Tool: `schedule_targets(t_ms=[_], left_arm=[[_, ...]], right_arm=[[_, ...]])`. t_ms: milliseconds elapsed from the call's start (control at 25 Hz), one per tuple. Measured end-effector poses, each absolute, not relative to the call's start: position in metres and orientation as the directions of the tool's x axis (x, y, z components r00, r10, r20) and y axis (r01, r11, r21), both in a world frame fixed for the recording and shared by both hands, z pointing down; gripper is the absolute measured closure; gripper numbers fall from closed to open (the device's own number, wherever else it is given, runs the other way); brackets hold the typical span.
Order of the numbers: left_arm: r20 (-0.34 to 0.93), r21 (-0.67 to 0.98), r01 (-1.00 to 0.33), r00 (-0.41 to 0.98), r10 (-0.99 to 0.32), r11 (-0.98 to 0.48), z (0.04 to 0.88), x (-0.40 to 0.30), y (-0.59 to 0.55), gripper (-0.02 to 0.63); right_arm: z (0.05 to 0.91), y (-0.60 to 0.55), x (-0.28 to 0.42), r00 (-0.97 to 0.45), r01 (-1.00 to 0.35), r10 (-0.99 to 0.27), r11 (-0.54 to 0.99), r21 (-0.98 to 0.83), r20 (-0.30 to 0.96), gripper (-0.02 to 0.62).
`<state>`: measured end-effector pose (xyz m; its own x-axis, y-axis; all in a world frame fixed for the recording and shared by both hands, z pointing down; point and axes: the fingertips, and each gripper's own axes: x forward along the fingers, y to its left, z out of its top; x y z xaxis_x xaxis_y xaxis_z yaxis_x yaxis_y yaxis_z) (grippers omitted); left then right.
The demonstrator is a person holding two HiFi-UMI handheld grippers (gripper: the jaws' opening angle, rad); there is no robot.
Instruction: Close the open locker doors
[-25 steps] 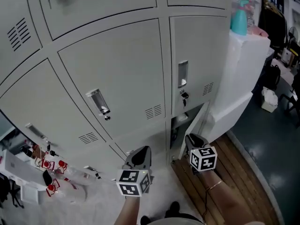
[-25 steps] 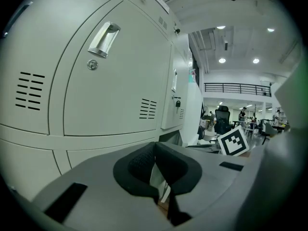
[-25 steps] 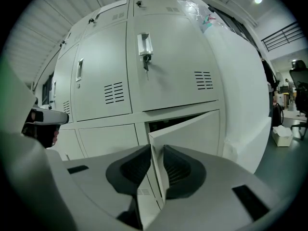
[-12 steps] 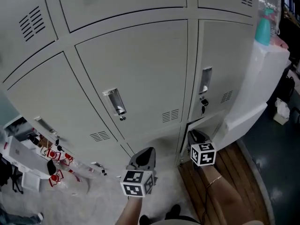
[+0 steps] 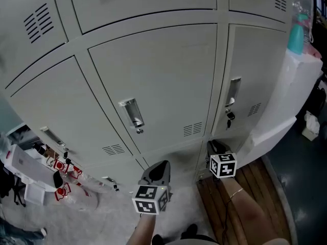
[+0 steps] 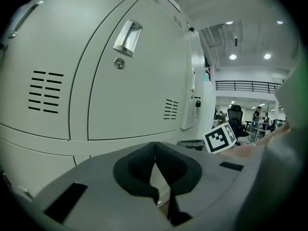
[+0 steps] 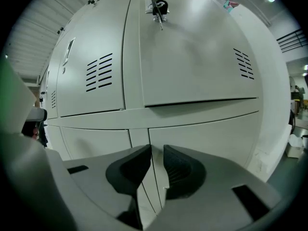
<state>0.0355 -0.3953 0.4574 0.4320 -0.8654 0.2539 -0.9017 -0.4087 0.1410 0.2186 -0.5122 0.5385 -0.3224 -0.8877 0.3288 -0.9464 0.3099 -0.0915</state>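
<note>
Big grey locker bank (image 5: 221,65) fills pretty much everything, sheet steel all over; the door that matters, as far as I can tell, is the bottom-right door (image 7: 207,143) at the bank's lower right corner, right down at the floor. From the right gripper view it looks flush with its frame, no gap I can make out, though I can't say if the latch has caught. The door above it (image 7: 192,57) sits shut too.

Handling-wise I'd guess these doors are light, stiff and a bit springy in the middle, swinging freely on their hinges; the paint looks smooth, so the pads would likely slide rather than bite. No need to pinch anything, just press flat. The recessed handle (image 5: 233,91) on the door above sits at its left edge, so the hinges are probably on the right; push near the left edge for the most leverage, not the centre of the panel.

The right hand-held gripper (image 7: 157,153) is close in front of that bottom door with its jaws a little apart and nothing between them. The left hand-held gripper (image 6: 155,146) hangs beside it, tips touching, empty.

Tiny stuff: a key (image 7: 159,6) hangs in the lock under that handle; don't snag it.
</note>
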Motion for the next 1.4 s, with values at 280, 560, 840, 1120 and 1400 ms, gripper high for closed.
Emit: schedule_targets(t_ms=[280, 560, 840, 1120, 1400], left_arm=[[0.247, 0.142, -0.892, 0.452, -0.857, -0.429, 0.452, 0.038, -0.394, 0.584], [0.231, 0.154, -0.87, 0.492, -0.839, -0.468, 0.452, 0.045, -0.386, 0.584], [0.223, 0.155, -0.847, 0.532, -0.817, -0.509, 0.453, 0.045, -0.369, 0.584], [0.225, 0.152, -0.832, 0.555, -0.801, -0.534, 0.458, 0.031, -0.352, 0.584], [0.225, 0.163, -0.811, 0.585, -0.78, -0.562, 0.464, 0.019, -0.33, 0.584]], right_arm=[[0.535, -0.508, 0.216, -0.324, -0.946, -0.884, 0.303, -0.114, 0.337, 0.522], [0.502, -0.472, 0.213, -0.338, -0.94, -0.898, 0.305, -0.153, 0.283, 0.523], [0.478, -0.409, 0.215, -0.336, -0.938, -0.912, 0.304, -0.163, 0.233, 0.546], [0.467, -0.346, 0.209, -0.292, -0.951, -0.931, 0.258, -0.17, 0.219, 0.554], [0.464, -0.297, 0.192, -0.262, -0.955, -0.938, 0.218, -0.199, 0.229, 0.564]])
